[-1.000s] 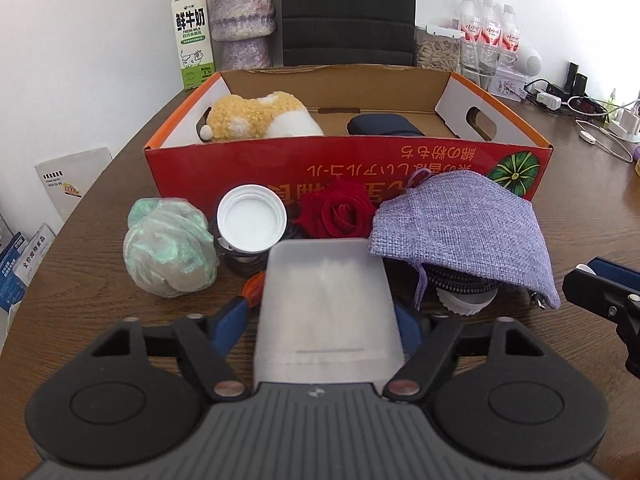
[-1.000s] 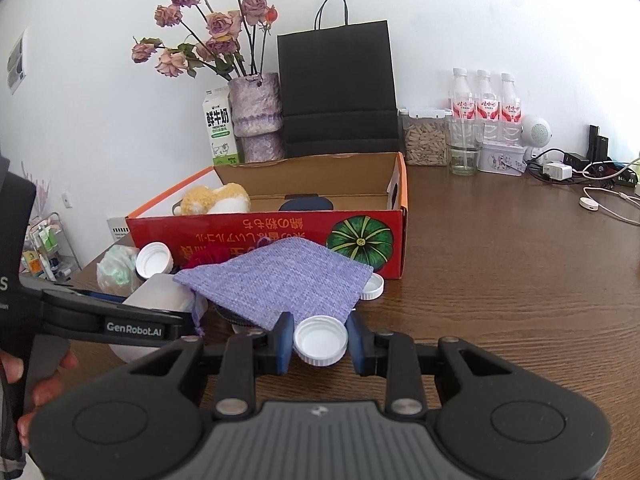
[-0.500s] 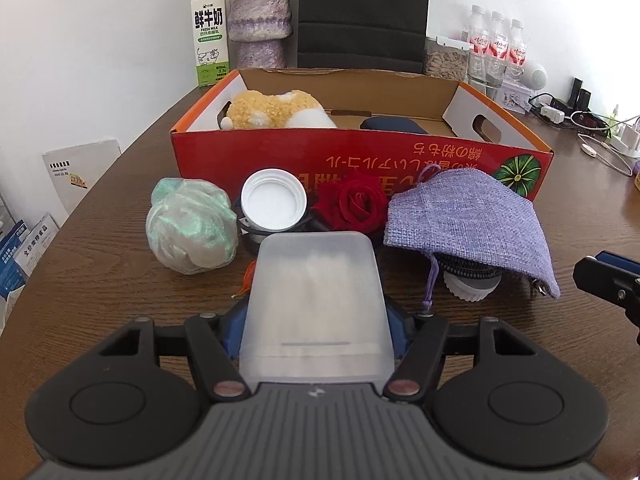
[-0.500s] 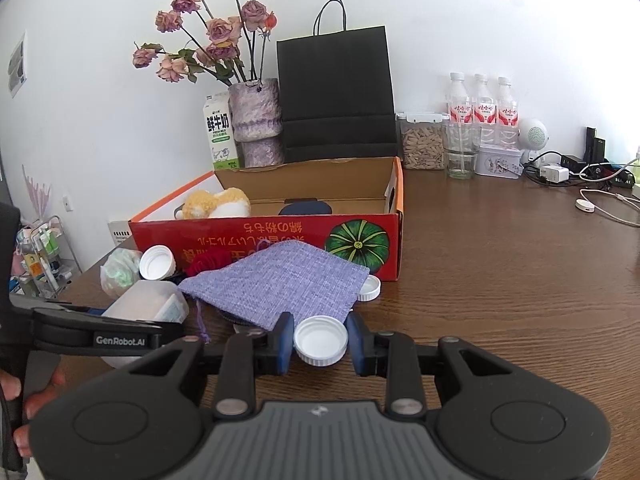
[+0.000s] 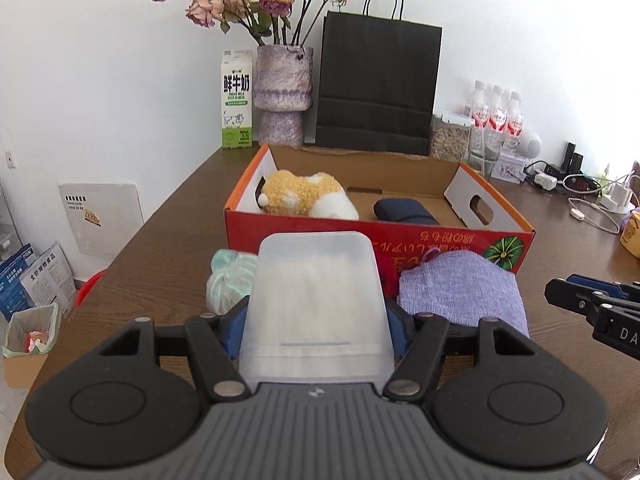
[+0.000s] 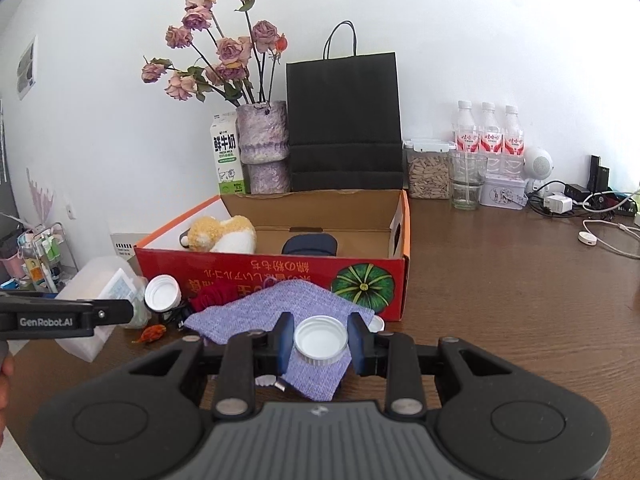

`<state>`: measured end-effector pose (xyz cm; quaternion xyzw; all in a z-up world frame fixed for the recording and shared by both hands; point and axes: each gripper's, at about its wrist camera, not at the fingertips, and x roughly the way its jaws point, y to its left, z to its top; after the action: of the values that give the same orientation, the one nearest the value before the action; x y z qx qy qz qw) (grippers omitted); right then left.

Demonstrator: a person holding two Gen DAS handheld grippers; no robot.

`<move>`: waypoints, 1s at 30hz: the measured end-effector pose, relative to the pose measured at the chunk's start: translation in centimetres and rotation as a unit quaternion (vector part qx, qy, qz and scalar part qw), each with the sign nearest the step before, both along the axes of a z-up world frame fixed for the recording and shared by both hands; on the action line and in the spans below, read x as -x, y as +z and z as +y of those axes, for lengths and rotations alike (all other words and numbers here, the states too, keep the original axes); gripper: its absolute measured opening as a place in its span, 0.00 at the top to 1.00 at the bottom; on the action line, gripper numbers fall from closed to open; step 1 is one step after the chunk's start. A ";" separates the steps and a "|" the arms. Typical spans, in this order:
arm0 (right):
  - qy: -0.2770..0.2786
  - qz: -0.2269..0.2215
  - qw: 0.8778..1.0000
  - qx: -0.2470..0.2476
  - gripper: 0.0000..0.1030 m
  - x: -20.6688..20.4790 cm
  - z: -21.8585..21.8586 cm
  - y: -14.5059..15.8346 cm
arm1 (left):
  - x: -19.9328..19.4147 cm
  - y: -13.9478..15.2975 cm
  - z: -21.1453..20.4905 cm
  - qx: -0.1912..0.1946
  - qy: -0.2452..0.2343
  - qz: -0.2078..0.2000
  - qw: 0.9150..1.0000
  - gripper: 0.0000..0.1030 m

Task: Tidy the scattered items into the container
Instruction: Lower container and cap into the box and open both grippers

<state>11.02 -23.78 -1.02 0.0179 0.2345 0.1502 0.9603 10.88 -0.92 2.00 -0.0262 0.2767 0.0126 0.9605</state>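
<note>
Holding a plush toy [image 5: 308, 199] and dark pouch [image 5: 404, 212], cardboard box [image 5: 496, 242], left hand-held gripper [image 5: 316, 320] clamping translucent tub [image 5: 316, 304], right hand-held gripper [image 6: 320, 340] pinching white cap [image 6: 320, 339]

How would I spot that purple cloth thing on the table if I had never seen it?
Find the red cardboard box with a green pumpkin printed on its front. Just before it lies a flat lilac woven drawstring pouch. It is the only soft purple fabric there, beside white plastic caps.

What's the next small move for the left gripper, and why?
Probably carry it forward over the box wall, then open. The left gripper is shut on the clear tub, already off the table, and the box has bare floor between the plush and the dark pouch. The right gripper only holds a cap.
</note>
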 end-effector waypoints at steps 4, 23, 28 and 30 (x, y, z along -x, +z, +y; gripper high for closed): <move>0.003 -0.025 1.000 0.001 0.73 -1.4 0.4 1.6 | -0.9 1.5 0.2 0.007 0.009 -0.027 1.000 0.36; -0.030 -0.075 0.996 -0.023 0.73 -15.9 4.2 4.5 | -14.5 3.8 -2.8 0.047 0.044 -0.085 0.994 0.36; -0.035 -0.050 0.998 -0.017 0.73 -17.8 4.3 2.7 | -17.5 1.3 -3.6 0.004 0.048 -0.069 0.996 0.36; -0.036 -0.042 0.998 -0.012 0.73 -18.4 4.3 1.9 | -18.1 0.2 -3.3 0.002 0.043 -0.046 0.998 0.36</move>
<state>29.40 -19.46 0.93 0.0319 0.1914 0.1186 0.9738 29.02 -4.27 2.16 -0.0408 0.2310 0.0516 0.9707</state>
